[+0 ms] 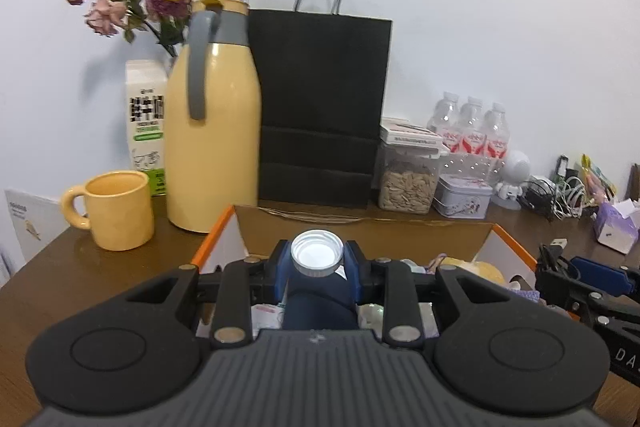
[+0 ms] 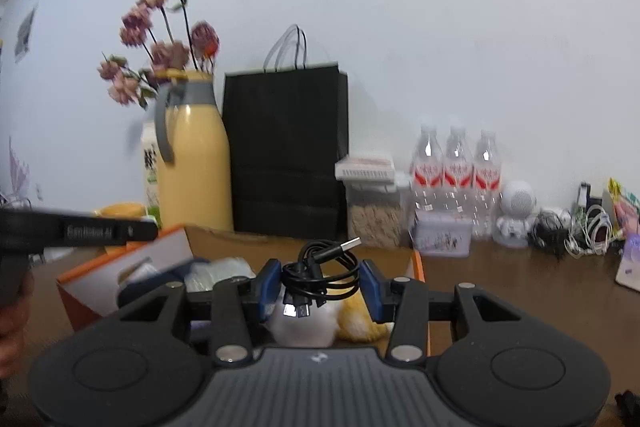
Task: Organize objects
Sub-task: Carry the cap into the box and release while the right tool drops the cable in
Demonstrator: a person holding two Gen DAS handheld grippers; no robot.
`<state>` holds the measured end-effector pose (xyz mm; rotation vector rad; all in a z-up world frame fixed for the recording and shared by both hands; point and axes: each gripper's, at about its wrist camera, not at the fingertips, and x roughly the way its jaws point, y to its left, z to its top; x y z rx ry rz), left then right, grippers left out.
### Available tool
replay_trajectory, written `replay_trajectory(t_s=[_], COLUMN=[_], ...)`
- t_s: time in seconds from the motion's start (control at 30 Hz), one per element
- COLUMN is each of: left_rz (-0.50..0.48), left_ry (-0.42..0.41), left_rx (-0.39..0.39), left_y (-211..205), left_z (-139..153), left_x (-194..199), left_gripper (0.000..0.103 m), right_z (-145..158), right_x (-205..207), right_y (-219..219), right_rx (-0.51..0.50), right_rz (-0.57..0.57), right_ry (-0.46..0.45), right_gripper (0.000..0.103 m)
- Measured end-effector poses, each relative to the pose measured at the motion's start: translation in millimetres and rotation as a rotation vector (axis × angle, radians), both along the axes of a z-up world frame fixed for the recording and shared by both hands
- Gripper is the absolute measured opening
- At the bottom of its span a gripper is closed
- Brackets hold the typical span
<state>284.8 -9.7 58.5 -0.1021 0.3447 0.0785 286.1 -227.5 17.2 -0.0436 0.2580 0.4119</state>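
- left gripper (image 1: 317, 277) pinches a dark blue bottle (image 1: 320, 311), silver cap (image 1: 317, 253) up, above the open cardboard box (image 1: 360, 231).
- right gripper (image 2: 319, 285) pinches a coiled black usb cable (image 2: 320, 277) over that box; yellow thermos (image 2: 194, 163) at 10 o'clock.

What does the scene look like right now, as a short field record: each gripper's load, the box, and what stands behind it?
left gripper: jaws shut on dark blue bottle with silver cap, held above the box
right gripper: jaws shut on coiled black USB cable, also above the box
cardboard box: open, orange-edged flaps, small items inside, contents unclear
behind box: yellow thermos jug, black paper bag, jar of seeds
left of box: yellow mug, upright on brown table
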Motion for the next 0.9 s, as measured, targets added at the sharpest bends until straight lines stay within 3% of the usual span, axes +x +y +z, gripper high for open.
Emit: replay_trajectory(t_s=[0.37,0.4,0.5,0.57,0.6,0.63,0.67,0.9], left_rz=[-0.011,-0.005,0.011,0.026,0.036,0.044,0.052,0.066], left_ry=[0.013,0.011,0.004,-0.006,-0.016,-0.030,-0.038,-0.034], left_rx=[0.023,0.029,0.041,0.037,0.035,0.034,0.032,0.027], left_y=[1,1,1,3,3,4,5,5], left_z=[-10,-11,-13,-13,-13,-12,-11,-10], left_x=[1,0,-1,-2,-4,-5,-6,-7], left_gripper=[0.030,0.032,0.054,0.091,0.099,0.103,0.103,0.103], right_z=[-9,-10,-13,-13,-14,-14,-14,-14], right_x=[5,5,7,7,7,7,6,6], right_y=[4,4,3,1,1,0,-1,-2], right_rx=[-0.022,-0.021,-0.015,-0.005,0.000,0.006,0.012,0.017], right_rz=[-0.007,-0.007,-0.005,-0.004,-0.009,-0.015,-0.020,-0.024], right_ry=[0.026,0.029,0.042,0.046,0.042,0.035,0.027,0.025], right_gripper=[0.042,0.043,0.045,0.061,0.081,0.095,0.099,0.103])
